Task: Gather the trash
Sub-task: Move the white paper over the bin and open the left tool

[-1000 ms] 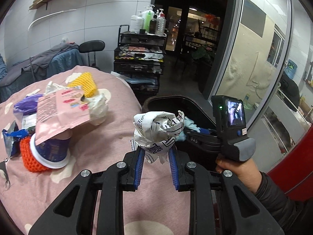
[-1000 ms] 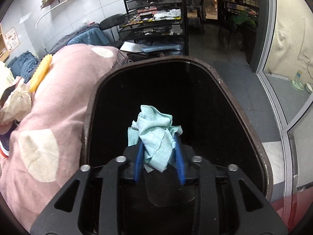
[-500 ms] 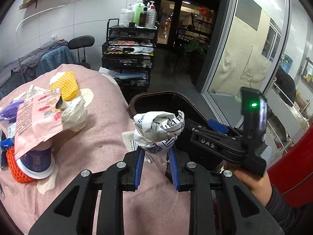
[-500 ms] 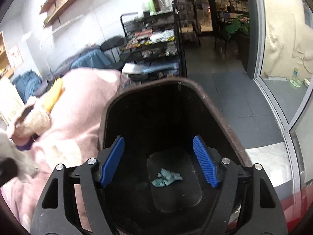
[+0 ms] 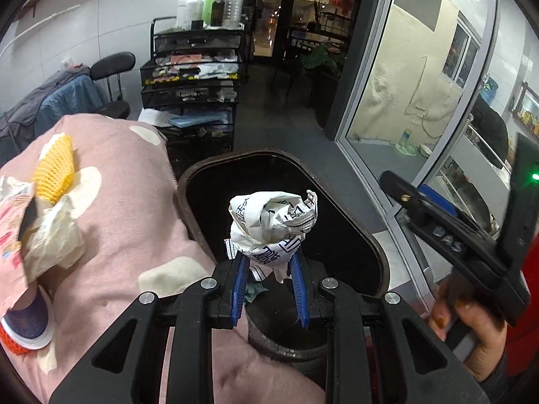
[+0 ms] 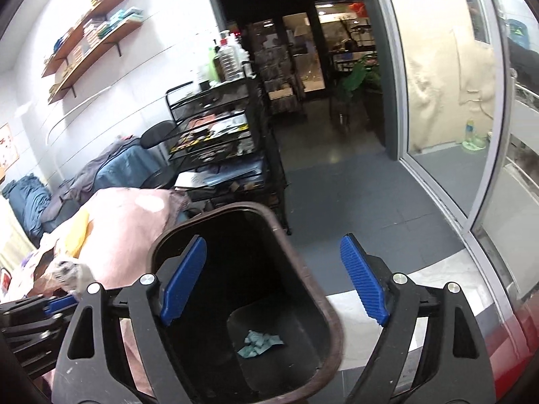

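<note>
My left gripper (image 5: pixel 269 289) is shut on a crumpled white printed paper ball (image 5: pixel 273 225) and holds it over the near edge of the dark brown trash bin (image 5: pixel 377 262). My right gripper (image 6: pixel 274 279) is open and empty, raised above the bin (image 6: pixel 331 330) and off to its right. A teal crumpled tissue (image 6: pixel 259 339) lies on the bin's floor. In the left wrist view the right gripper (image 5: pixel 448 232) shows at the far right, held in a hand. More trash sits on the pink table (image 5: pixel 128 208): a yellow foam net (image 5: pixel 55 168), a white crumpled tissue (image 5: pixel 54 239), a pink wrapper.
A black wire cart (image 5: pixel 193 87) with bottles on top stands behind the bin. A chair draped with blue cloth (image 5: pixel 67 101) is at the left. A glass door (image 5: pixel 414 101) runs along the right. A cup in orange netting (image 5: pixel 23 333) sits at the table's near left.
My right gripper has opened, dropped the teal tissue into the bin and lifted away to the right. My left gripper has carried the paper ball from above the table to over the bin.
</note>
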Demonstrator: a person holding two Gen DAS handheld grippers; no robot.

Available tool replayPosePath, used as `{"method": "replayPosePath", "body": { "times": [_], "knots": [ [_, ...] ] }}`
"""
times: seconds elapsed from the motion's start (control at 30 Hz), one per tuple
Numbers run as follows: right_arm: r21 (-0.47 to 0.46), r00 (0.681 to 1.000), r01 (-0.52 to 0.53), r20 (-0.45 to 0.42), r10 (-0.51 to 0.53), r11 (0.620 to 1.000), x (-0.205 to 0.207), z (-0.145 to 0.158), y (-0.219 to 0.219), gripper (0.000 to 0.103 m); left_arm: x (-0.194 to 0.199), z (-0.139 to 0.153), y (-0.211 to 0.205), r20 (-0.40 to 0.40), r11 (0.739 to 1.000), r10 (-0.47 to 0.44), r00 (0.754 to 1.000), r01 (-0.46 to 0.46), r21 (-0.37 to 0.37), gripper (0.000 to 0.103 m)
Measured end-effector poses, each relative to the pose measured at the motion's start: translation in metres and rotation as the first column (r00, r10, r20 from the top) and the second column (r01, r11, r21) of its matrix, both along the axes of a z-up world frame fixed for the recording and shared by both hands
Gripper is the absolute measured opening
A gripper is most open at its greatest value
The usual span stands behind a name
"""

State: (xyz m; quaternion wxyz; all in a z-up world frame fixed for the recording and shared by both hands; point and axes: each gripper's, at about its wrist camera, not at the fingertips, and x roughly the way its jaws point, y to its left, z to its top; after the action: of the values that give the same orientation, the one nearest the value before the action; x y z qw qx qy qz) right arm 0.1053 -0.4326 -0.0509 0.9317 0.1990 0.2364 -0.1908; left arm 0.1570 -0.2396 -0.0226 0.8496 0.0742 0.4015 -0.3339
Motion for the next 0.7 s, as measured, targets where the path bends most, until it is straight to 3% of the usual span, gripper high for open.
{"method": "replayPosePath", "body": {
  "times": [0.2, 0.27, 0.33, 0.43, 0.53, 0.7],
  "knots": [
    [0.007, 1.000, -0.002, -0.008, 0.003, 1.000, -0.002, -0.002, -0.011, 0.081, 0.015, -0.015, -0.025, -0.023, 0.998, 0.004, 1.000, -0.003, 0.063, 0.026],
    [0.013, 1.000, -0.010, -0.012, 0.010, 1.000, -0.002, -0.003, -0.013, 0.082, 0.017, -0.019, -0.030, -0.027, 0.997, 0.008, 1.000, -0.006, 0.080, 0.035],
    [0.014, 1.000, -0.014, -0.014, 0.015, 1.000, -0.001, -0.004, -0.013, 0.082, 0.019, -0.022, -0.032, -0.017, 0.995, 0.016, 1.000, -0.014, 0.101, 0.063],
    [0.017, 1.000, -0.016, -0.011, 0.017, 1.000, -0.001, -0.004, -0.014, 0.084, 0.017, -0.024, -0.035, 0.001, 0.993, 0.012, 1.000, -0.012, 0.117, 0.081],
    [0.022, 1.000, -0.009, -0.009, 0.009, 1.000, -0.002, -0.004, -0.015, 0.087, 0.017, -0.027, -0.037, 0.016, 0.990, 0.001, 1.000, -0.003, 0.138, 0.090],
    [0.021, 1.000, -0.003, -0.009, 0.003, 1.000, -0.004, -0.004, -0.017, 0.091, 0.011, -0.022, -0.035, 0.042, 0.991, -0.006, 0.999, 0.000, 0.136, 0.096]
  ]
}}
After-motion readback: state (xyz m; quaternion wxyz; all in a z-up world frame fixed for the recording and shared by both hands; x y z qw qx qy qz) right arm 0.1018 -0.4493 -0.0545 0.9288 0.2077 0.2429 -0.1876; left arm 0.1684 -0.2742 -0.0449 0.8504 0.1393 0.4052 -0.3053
